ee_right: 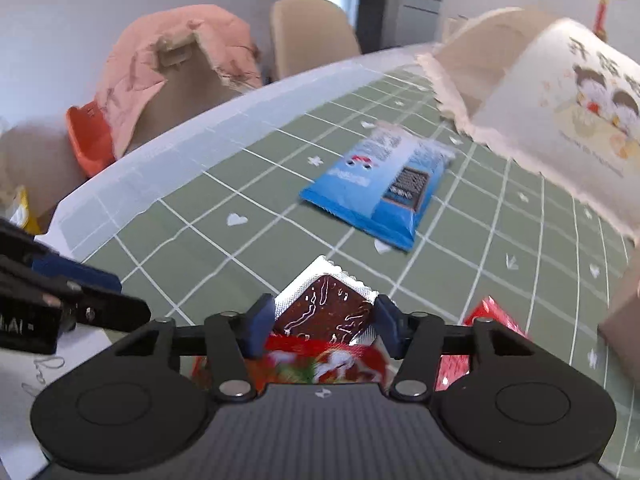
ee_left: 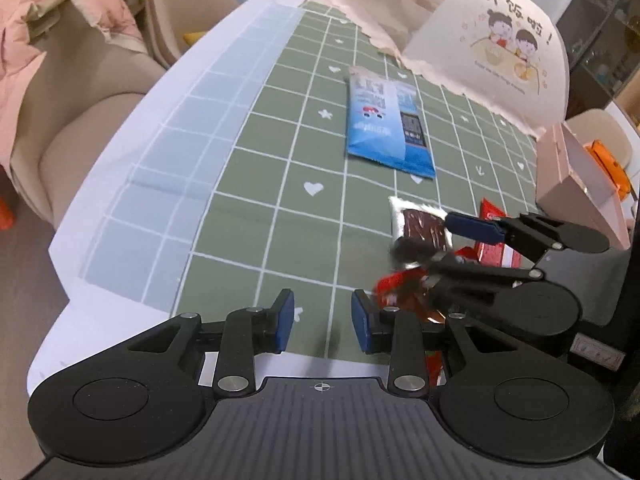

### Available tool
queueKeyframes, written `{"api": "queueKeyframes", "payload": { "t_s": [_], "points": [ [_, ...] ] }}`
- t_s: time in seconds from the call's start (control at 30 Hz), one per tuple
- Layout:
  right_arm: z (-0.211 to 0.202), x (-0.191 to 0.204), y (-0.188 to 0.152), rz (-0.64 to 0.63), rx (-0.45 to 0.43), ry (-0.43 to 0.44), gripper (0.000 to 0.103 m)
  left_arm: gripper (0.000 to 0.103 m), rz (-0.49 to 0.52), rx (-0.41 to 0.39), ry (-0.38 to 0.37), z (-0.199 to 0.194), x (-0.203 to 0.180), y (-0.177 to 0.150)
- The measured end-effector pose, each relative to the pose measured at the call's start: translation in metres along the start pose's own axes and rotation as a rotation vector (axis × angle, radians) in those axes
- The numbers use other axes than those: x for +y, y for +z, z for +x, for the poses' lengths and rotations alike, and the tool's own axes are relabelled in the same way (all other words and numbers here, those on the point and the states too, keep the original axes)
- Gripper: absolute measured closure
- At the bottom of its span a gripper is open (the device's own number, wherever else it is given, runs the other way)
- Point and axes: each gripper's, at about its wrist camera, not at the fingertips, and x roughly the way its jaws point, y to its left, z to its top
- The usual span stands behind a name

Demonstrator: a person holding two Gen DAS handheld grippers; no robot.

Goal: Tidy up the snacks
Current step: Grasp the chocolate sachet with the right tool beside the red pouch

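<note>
My right gripper (ee_right: 324, 326) is shut on a brown snack packet with a silver rim (ee_right: 326, 304), its pads pressing the packet's two edges. From the left wrist view the same gripper (ee_left: 428, 236) straddles that packet (ee_left: 420, 224) at the right. A blurred red packet (ee_right: 320, 358) lies just under it, and another red packet (ee_right: 494, 320) is to its right. A blue snack bag (ee_left: 388, 124) lies flat farther out on the green checked tablecloth (ee_left: 260, 208). My left gripper (ee_left: 322, 322) is open over bare cloth near the table's front edge, with nothing between its pads.
A fabric food cover with a cartoon print (ee_left: 492, 52) stands at the back right. A pink box (ee_left: 576, 184) sits at the right edge. Beige chairs, one draped with a pink jacket (ee_left: 60, 40), line the table's left side. One of the left gripper's fingers (ee_right: 80, 276) reaches in from the left.
</note>
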Motion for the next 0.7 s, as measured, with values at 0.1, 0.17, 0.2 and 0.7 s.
{"api": "queueKeyframes", "payload": {
  "t_s": [0.1, 0.17, 0.2, 0.7],
  "points": [
    [-0.007, -0.017, 0.007, 0.008, -0.017, -0.042, 0.103, 0.068, 0.001, 0.002, -0.016, 0.0, -0.002, 0.001],
    [-0.016, -0.034, 0.009, 0.038, -0.038, -0.066, 0.103, 0.068, 0.014, 0.004, -0.041, -0.001, -0.01, 0.0],
    [-0.02, -0.042, 0.009, 0.052, -0.043, -0.073, 0.103, 0.068, 0.022, 0.005, -0.057, -0.001, -0.015, 0.0],
    [0.018, -0.034, 0.012, 0.067, 0.076, 0.033, 0.064, 0.068, 0.155, 0.076, -0.184, -0.002, -0.074, -0.03]
  ]
}}
